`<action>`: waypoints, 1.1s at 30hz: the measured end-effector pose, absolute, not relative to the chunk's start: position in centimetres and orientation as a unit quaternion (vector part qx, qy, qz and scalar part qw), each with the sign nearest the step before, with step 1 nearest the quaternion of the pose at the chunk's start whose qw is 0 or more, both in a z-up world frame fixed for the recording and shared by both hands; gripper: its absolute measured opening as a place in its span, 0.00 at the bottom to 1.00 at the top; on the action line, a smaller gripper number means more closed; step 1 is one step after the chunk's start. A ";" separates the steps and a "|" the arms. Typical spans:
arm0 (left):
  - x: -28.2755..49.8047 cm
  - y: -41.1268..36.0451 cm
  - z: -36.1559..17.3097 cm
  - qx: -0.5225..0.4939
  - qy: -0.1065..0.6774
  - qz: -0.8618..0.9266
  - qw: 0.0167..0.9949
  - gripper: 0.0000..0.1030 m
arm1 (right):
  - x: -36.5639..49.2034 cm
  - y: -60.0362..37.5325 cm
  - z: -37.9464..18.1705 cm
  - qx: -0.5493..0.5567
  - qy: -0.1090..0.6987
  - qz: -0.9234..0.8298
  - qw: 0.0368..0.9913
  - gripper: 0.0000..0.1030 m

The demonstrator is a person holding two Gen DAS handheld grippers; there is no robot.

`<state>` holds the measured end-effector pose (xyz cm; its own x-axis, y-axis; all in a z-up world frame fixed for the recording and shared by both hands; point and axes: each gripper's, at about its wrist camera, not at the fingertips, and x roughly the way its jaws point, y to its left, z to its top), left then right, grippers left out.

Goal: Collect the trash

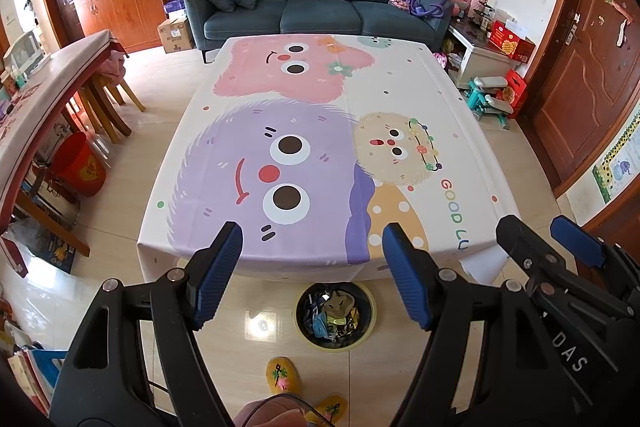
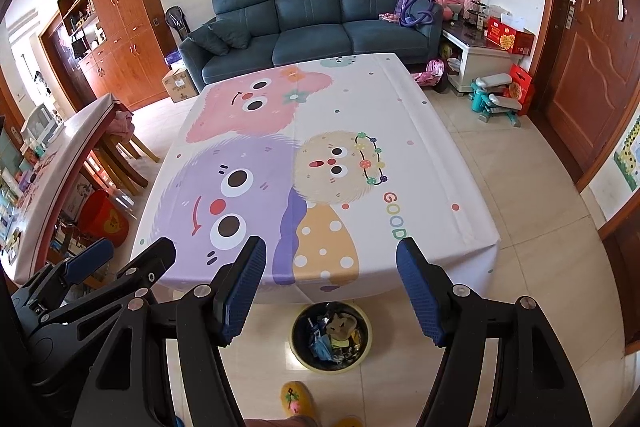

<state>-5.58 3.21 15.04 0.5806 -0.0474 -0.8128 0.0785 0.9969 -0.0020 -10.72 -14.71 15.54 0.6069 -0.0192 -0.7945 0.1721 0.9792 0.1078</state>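
Two hand-held grippers, left (image 1: pixel 312 275) and right (image 2: pixel 332 291), both agape, above one full trash bin (image 1: pixel 336 315).

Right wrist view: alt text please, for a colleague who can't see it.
The open, empty right gripper hangs above a trash bin full of wrappers on the floor. Beyond it is a table under a cartoon tablecloth, with the left gripper alongside.

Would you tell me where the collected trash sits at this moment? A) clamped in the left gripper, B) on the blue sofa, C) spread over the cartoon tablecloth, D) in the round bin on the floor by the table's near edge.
D: the wrappers lie inside the yellow-rimmed bin on the floor tiles, while the tablecloth shows no litter and the left gripper and right gripper are both open and hold nothing.
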 end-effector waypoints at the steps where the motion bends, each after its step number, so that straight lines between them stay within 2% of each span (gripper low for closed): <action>1: -5.6 3.2 15.0 0.017 0.457 -0.036 0.889 0.68 | -10.7 -14.7 15.6 0.087 0.441 -0.053 0.892 0.67; 33: -5.7 2.0 14.1 0.018 0.464 -0.043 0.885 0.68 | -10.7 -15.4 15.5 0.086 0.445 -0.052 0.890 0.67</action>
